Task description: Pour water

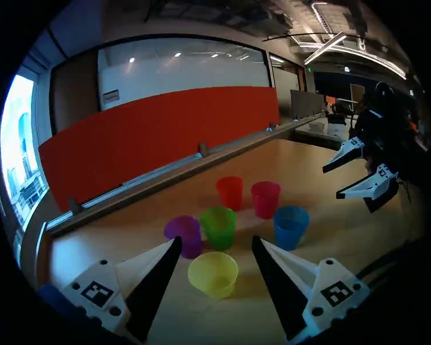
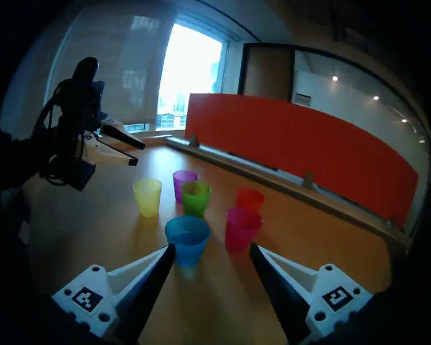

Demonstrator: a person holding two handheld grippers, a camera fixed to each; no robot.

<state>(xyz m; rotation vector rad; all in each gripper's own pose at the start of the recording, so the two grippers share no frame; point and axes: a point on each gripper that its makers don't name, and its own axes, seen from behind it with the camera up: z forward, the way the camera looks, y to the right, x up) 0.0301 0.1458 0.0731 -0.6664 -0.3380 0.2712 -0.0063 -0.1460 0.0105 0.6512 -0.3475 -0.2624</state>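
Six plastic cups in a loose cluster on the wooden table [image 1: 342, 241], all upright, none gripped.

Seen from the left tongs [image 1: 215, 240], fingers spread wide and pinching nothing:
- yellow cup [image 1: 213, 274] nearest, sitting between the two tips
- purple cup [image 1: 184, 233] just beyond the left tip, close against the green cup [image 1: 218, 227]; touching or not, cannot tell
- blue cup [image 1: 290, 226] just past the right tip
- orange cup [image 1: 230, 191] and pink cup [image 1: 265, 198] farther out, side by side with a narrow gap

Farther off to the right, the right tongs [image 1: 331, 184] in the air over the table, fingers apart, nothing between them.

Seen from the right tongs [image 2: 211, 246], likewise spread and holding nothing:
- blue cup [image 2: 187, 238] closest, just ahead of the left tip
- pink cup [image 2: 242, 228] just ahead toward the right tip, with the orange cup [image 2: 250, 199] right behind it
- green cup [image 2: 195, 198] and purple cup [image 2: 184, 183] beyond the blue one
- yellow cup [image 2: 147, 196] out to the left, slightly apart from the rest

Well off to the left, the left tongs [image 2: 138, 155] above the table, fingers parted.

Beyond every cup, a red partition [image 1: 158, 132] along the table's far edge.

As for water in any cup: cannot tell.
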